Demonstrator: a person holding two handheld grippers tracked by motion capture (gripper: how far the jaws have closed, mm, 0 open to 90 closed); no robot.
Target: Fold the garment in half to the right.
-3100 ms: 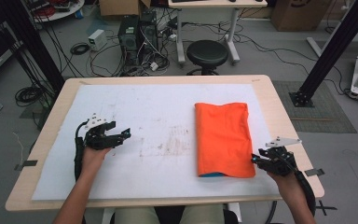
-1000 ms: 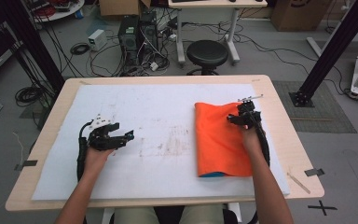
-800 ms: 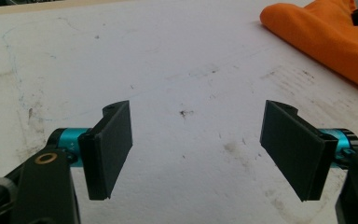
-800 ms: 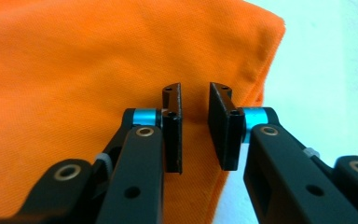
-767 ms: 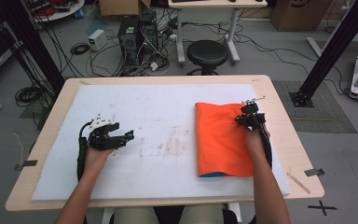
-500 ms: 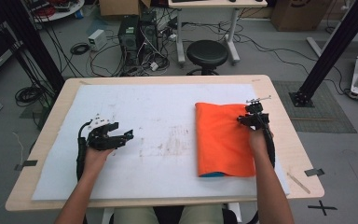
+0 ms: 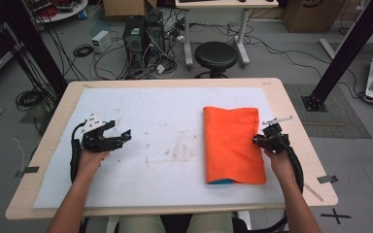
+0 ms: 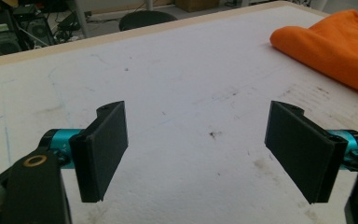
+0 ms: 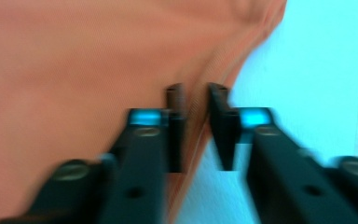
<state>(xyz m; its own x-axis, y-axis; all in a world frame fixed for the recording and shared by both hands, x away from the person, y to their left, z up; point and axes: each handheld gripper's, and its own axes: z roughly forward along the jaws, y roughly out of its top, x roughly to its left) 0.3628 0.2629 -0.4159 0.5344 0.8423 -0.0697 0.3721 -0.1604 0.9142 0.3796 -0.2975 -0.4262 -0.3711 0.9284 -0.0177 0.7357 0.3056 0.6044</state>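
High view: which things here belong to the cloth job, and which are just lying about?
In the job:
orange cloth
right gripper, pinching the cloth's right edge
left gripper, open, resting on the white sheet

Lying about:
black stool
computer tower
floor cables

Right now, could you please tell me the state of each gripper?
Left gripper: open, empty, over the table.
Right gripper: jaws have just closed on the edge of the orange cloth.

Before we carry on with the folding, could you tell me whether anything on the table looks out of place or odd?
Little stands out. The orange cloth lies folded flat, though a blue layer peeks out at its near edge. The white table cover carries faint smudges near its middle. The right gripper pinches the cloth's right edge.
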